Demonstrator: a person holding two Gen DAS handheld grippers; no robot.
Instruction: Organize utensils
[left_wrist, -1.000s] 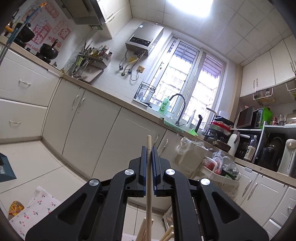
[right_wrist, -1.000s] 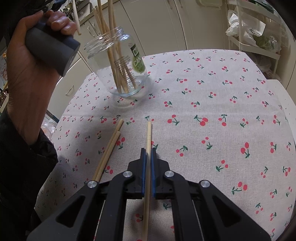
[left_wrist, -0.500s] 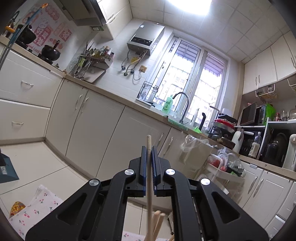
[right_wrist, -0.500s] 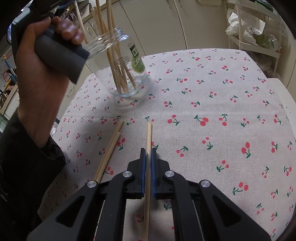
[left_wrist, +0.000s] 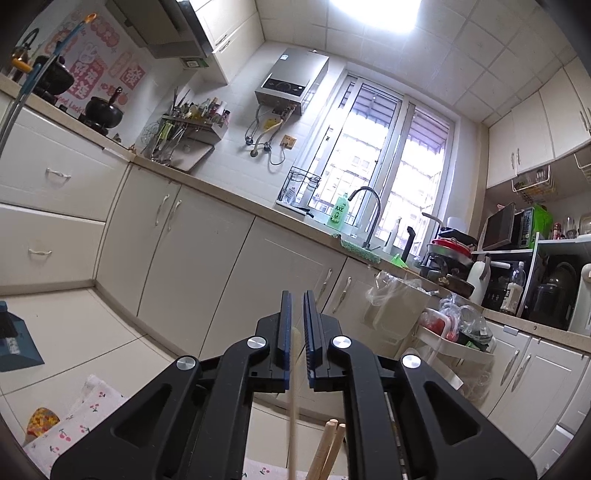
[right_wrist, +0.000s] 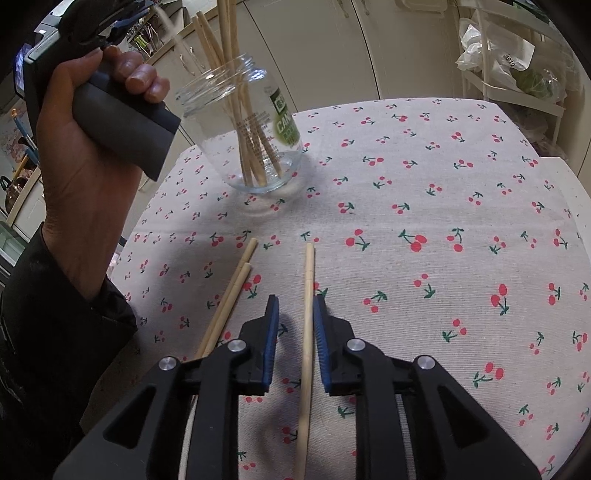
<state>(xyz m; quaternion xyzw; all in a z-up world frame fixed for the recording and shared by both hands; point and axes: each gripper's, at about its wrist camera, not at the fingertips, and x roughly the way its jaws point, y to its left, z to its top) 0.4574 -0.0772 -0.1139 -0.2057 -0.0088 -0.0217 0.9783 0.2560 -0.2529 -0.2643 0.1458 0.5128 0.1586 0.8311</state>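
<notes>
A clear glass jar (right_wrist: 255, 147) stands on the cherry-print tablecloth (right_wrist: 424, 206) and holds several wooden chopsticks (right_wrist: 225, 55). My left gripper (left_wrist: 296, 306) is above the jar, its jaws slightly apart, and a chopstick (left_wrist: 293, 398) hangs loose between them, dropping toward the other chopstick tips (left_wrist: 330, 443). My right gripper (right_wrist: 295, 306) is open low over the table, and one chopstick (right_wrist: 307, 325) lies on the cloth between its fingers. Two more chopsticks (right_wrist: 229, 302) lie just to its left.
The left hand and its handle (right_wrist: 122, 125) are beside the jar's mouth. Kitchen cabinets (left_wrist: 207, 251), a sink tap (left_wrist: 369, 218) and a white rack with bags (left_wrist: 454, 332) lie beyond the table. The table's right edge (right_wrist: 569, 177) is near.
My left gripper has opened and its chopstick has slid down toward the jar. My right gripper has opened and let go of its chopstick, which now lies on the cloth.
</notes>
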